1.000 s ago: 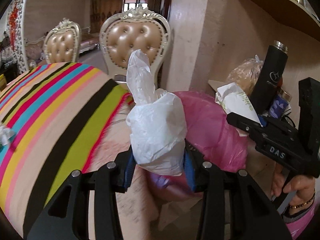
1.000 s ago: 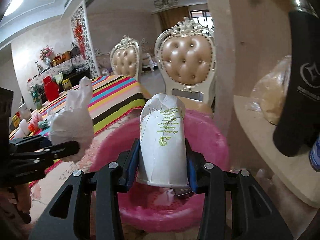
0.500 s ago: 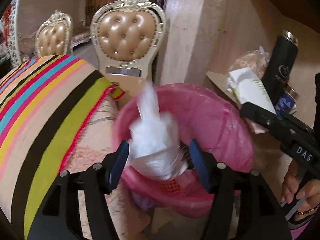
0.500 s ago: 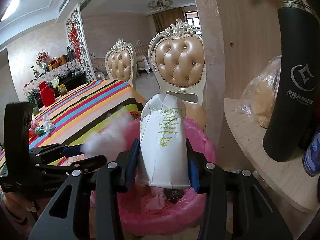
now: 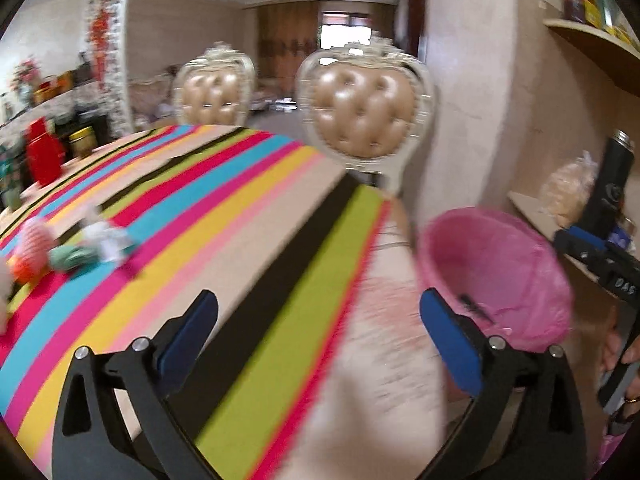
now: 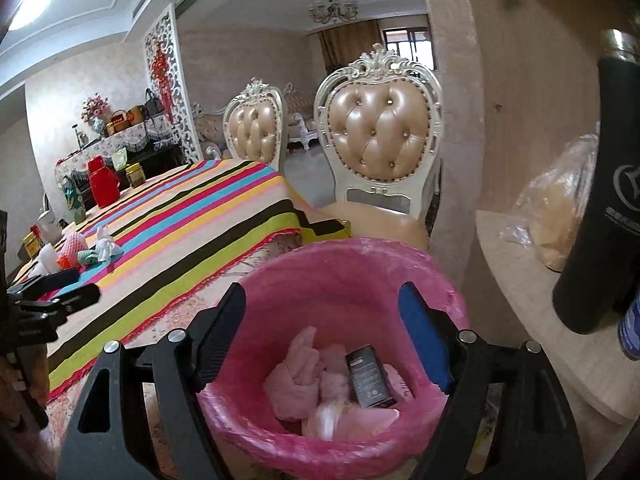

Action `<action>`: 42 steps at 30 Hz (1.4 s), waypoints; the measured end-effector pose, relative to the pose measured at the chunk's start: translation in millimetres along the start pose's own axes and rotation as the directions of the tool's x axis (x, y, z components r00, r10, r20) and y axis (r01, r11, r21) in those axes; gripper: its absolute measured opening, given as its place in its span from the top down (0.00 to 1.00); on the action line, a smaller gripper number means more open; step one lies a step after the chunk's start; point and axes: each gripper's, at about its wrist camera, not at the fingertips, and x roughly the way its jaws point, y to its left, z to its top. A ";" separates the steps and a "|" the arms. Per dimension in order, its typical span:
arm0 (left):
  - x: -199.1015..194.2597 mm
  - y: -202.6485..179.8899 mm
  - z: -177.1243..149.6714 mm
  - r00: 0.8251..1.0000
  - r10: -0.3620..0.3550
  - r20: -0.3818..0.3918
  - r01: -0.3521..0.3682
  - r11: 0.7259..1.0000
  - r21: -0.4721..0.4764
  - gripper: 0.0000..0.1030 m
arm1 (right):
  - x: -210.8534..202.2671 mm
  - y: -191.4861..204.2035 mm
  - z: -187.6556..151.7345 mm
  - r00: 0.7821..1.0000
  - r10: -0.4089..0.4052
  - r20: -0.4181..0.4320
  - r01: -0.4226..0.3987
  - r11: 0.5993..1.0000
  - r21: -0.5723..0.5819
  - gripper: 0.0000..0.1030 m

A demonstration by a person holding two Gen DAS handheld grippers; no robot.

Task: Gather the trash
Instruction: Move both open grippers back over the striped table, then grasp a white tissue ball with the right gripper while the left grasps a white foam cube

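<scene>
Pink-lined bin [image 6: 340, 280] sits under the right gripper [image 6: 320, 332], jaws just opened, empty.

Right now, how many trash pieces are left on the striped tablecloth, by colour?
White pieces: 2
Pink foam net: 1
Orange scrap: 1
Teal wad: 1
Total: 5
</scene>
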 end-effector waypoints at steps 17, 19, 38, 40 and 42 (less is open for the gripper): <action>-68.1 163.5 -60.7 0.939 0.336 -0.075 -0.343 0.933 -0.108 0.05 | 46.2 205.9 -6.7 0.954 0.255 -0.156 -0.289 0.921 -0.262 0.20; -74.4 194.0 -66.3 0.923 0.373 -0.097 -0.384 0.910 -0.154 0.05 | 61.0 240.0 -4.5 0.945 0.275 -0.175 -0.318 0.899 -0.302 0.20; -62.0 403.9 -70.9 0.771 0.555 -0.312 -0.636 0.656 -0.406 0.05 | 247.2 410.9 28.3 0.897 0.238 -0.373 -0.374 0.858 -0.351 0.20; -56.8 410.2 -67.3 0.773 0.550 -0.317 -0.634 0.654 -0.413 0.05 | 258.9 415.6 30.6 0.898 0.225 -0.379 -0.364 0.863 -0.351 0.20; -49.0 417.9 -62.3 0.786 0.531 -0.317 -0.618 0.657 -0.432 0.05 | 270.7 420.8 34.1 0.897 0.219 -0.383 -0.359 0.866 -0.347 0.20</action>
